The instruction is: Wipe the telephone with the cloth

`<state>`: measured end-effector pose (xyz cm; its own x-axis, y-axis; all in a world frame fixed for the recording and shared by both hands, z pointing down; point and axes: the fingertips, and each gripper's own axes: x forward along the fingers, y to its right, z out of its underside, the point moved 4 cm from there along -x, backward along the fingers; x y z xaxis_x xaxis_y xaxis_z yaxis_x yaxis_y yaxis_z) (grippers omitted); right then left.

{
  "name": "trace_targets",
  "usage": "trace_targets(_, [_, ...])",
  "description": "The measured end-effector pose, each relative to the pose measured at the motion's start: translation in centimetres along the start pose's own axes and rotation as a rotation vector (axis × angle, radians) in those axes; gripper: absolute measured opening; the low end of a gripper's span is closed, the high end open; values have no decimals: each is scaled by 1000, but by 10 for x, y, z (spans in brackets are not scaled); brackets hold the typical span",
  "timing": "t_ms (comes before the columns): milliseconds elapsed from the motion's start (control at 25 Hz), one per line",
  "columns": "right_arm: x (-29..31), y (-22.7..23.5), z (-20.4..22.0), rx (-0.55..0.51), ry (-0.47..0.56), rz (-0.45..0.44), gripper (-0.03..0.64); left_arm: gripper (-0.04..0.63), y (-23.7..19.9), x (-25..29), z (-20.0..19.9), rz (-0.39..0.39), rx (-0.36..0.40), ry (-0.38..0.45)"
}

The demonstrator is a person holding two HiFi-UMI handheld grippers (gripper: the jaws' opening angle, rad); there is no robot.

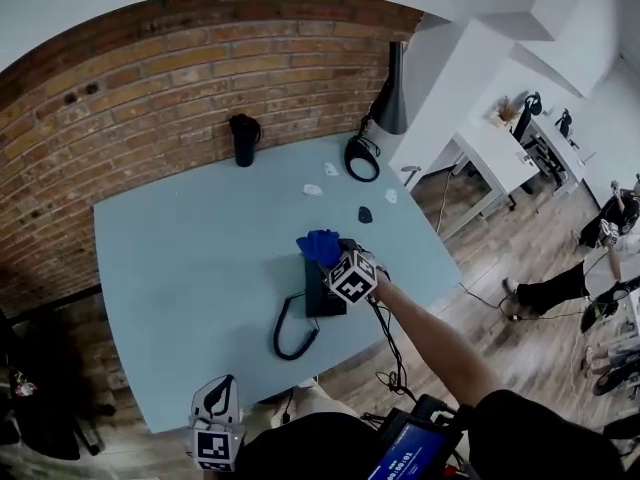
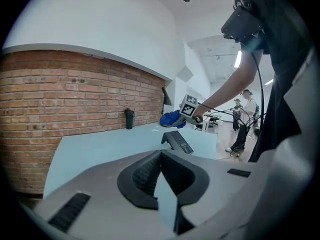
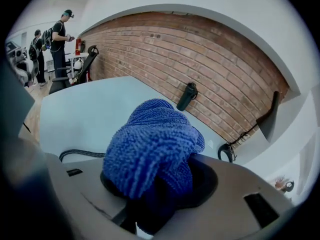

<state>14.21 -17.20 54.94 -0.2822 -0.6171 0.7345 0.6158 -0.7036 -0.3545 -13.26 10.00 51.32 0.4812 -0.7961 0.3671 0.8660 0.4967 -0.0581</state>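
The right gripper (image 3: pixel 150 211) has its jaws clamped on a bunched blue cloth (image 3: pixel 152 146), which bulges out over them. In the head view this gripper (image 1: pixel 336 258) hovers over the far end of the telephone (image 1: pixel 322 294), with the cloth (image 1: pixel 320 246) at the phone's top edge; whether cloth and phone touch cannot be told. The person's bare forearm (image 1: pixel 435 343) reaches in from the near right of the telephone.

The left gripper (image 2: pixel 160 156) has its jaws pressed together with nothing between them. It (image 1: pixel 224 386) hangs well apart from the telephone, on the near left, at the table's front edge.

The telephone is black and flat, lying on a pale blue table (image 1: pixel 180 258). Its coiled black cord (image 1: pixel 290 334) loops out to the near left of the set.

Beyond the telephone, by a red brick wall (image 1: pixel 150 78), stands a dark bottle (image 1: pixel 243 140). To the far right of the telephone is a black desk lamp (image 1: pixel 390 93). Small white scraps (image 1: pixel 313 189) and a small dark object (image 1: pixel 365 214) lie between the telephone and the lamp.
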Motion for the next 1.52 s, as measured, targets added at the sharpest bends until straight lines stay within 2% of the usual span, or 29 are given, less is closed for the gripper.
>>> trace_targets(280, [52, -8, 18, -27, -91, -108, 196, 23, 0, 1, -3, -77, 0, -41])
trace_targets(520, [68, -3, 29, -8, -129, -135, 198, 23, -10, 9, -5, -106, 0, -59])
trace_targets(680, [72, -6, 26, 14, -139, -161, 198, 23, -12, 16, -3, -76, 8, -70])
trace_targets(840, [71, -7, 26, 28, -126, -143, 198, 23, -13, 28, -10, -29, 26, -82])
trace_targets(1320, [69, -11, 27, 52, -120, -96, 196, 23, -24, 42, -21, 47, 94, -43])
trace_targets(1520, [70, -10, 27, 55, -124, -92, 196, 23, -35, 46, -21, 55, 95, -35])
